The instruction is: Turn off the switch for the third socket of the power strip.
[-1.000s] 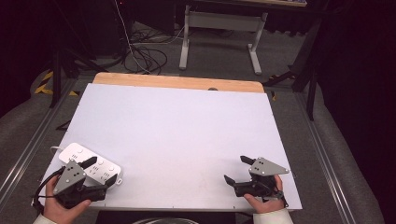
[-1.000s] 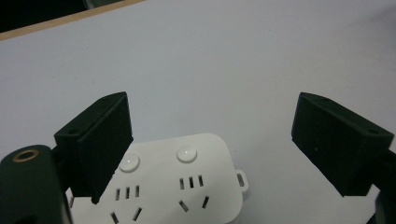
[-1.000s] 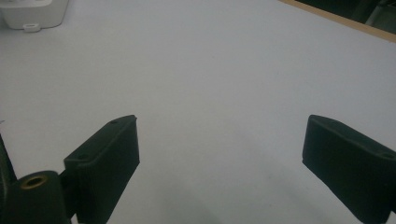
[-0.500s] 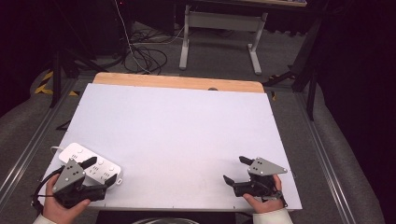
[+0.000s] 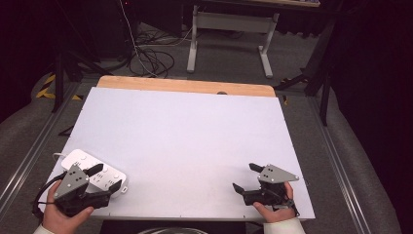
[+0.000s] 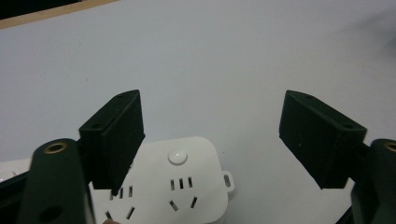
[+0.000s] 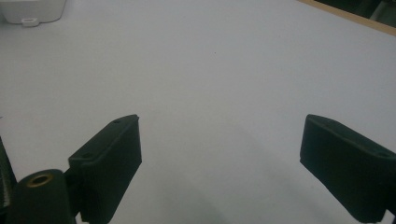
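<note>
The white power strip [image 5: 92, 171] is seen lying flat at the near-left corner of the tabletop [image 5: 185, 141], long axis run diagonally from far-left to near-right, a white cord trailed off its far-left end. In the left gripper view its rounded end [image 6: 187, 186] is shown with a round button, socket slots and a small tab at the edge, placed low and left of centre between the jaws. The left claw [image 5: 108, 176] is held wide open just above that near-right end, nothing gripped; one jaw overlaps the strip, the other hangs over bare tabletop to the strip's side, contact not clearly told. So the strip is judged to lie directly under and slightly behind-left of this claw, and a small shift toward the strip's body would be needed to straddle its short width. The right claw [image 5: 246, 177] is held well apart at the near-right edge, jaws spread wide, empty, pointed across the white surface; the strip is seen only far off at its view's top-left corner [image 7: 32, 11]. The left hand [image 5: 61, 217] is clearly the nearer one.
</note>
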`<control>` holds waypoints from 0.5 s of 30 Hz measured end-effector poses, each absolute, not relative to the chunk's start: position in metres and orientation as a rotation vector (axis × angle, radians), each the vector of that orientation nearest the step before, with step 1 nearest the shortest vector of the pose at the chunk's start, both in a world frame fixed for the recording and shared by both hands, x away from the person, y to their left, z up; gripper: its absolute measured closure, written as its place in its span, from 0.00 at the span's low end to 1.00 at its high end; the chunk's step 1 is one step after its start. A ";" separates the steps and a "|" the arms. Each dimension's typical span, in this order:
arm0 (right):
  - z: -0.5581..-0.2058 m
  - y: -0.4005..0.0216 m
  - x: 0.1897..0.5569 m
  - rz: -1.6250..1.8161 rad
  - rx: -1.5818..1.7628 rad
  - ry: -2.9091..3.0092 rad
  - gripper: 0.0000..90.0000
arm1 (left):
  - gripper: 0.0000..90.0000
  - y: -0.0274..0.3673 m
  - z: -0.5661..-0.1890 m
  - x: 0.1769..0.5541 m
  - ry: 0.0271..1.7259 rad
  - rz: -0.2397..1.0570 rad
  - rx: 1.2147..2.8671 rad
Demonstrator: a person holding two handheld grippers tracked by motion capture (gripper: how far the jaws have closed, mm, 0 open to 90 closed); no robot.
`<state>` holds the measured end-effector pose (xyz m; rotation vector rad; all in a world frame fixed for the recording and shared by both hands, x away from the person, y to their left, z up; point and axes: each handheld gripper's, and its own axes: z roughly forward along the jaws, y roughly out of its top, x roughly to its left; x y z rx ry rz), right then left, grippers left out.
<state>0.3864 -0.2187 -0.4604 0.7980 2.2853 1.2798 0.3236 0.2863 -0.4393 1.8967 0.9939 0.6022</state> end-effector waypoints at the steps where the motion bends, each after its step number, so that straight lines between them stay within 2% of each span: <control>1: -0.460 -0.218 0.386 1.277 0.795 2.287 0.14 | 0.27 0.286 -0.434 0.324 0.990 0.601 1.899; 15: -0.461 -0.216 0.387 1.267 0.789 2.296 0.14 | 0.30 0.286 -0.420 0.332 1.017 0.603 1.937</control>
